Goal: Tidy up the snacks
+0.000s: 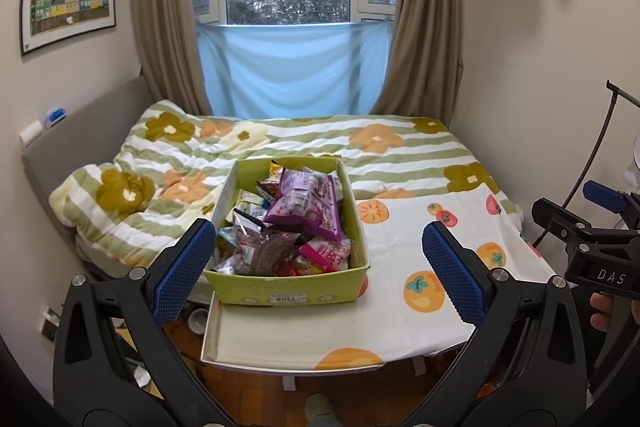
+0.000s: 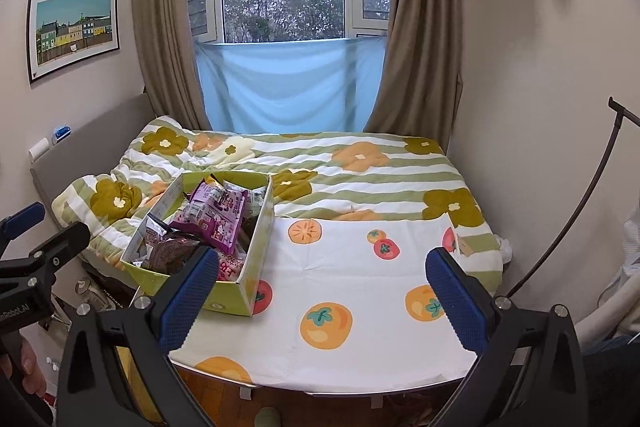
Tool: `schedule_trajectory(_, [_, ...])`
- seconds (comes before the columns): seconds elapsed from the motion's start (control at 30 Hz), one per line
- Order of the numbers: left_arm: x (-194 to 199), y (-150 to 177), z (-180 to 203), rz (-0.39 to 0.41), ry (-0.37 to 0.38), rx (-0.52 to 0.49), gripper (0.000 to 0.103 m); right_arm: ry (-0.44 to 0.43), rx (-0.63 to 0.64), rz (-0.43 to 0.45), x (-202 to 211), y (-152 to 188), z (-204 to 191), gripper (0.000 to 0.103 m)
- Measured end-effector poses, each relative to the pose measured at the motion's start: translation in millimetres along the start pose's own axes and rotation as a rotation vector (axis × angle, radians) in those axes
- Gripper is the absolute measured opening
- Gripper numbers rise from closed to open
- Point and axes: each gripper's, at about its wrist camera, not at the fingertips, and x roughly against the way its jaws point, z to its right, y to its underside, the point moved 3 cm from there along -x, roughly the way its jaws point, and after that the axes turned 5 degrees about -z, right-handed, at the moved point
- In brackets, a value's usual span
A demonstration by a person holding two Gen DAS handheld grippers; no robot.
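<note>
A green cardboard box (image 1: 288,289) full of snack packets stands at the left of a small table covered by a white cloth with orange fruit prints (image 1: 404,323). Purple packets (image 1: 308,207) lie on top, with brown and pink ones (image 1: 326,253) nearer the front. My left gripper (image 1: 318,273) is open and empty, held back from the box's near side. In the right wrist view the box (image 2: 236,293) sits at the left and the purple packets (image 2: 218,215) show. My right gripper (image 2: 322,297) is open and empty above the cloth (image 2: 360,307), right of the box.
A bed with a green-striped flowered quilt (image 1: 320,143) lies behind the table, under a window with brown curtains (image 1: 168,27). A grey headboard (image 1: 80,131) is at the left and walls close both sides. A black stand pole (image 2: 568,223) leans at the right. Wooden floor (image 1: 256,391) shows below the table.
</note>
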Motion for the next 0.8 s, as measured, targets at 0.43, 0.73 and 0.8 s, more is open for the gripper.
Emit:
schedule_trajectory(0.43, [0, -4, 6, 0.009, 0.001, -0.003, 0.103, 0.003, -0.003, 0.004, -1, -1, 7, 0.103])
schedule_trajectory(0.73, [1, -5, 7, 0.019, -0.006, -0.006, 0.103, 0.007, -0.008, 0.003, -3, -3, 10, 0.103])
schedule_trajectory(0.8, [3, -5, 7, 0.023, -0.010, -0.007, 0.103, 0.008, -0.009, 0.004, -3, -3, 11, 0.103])
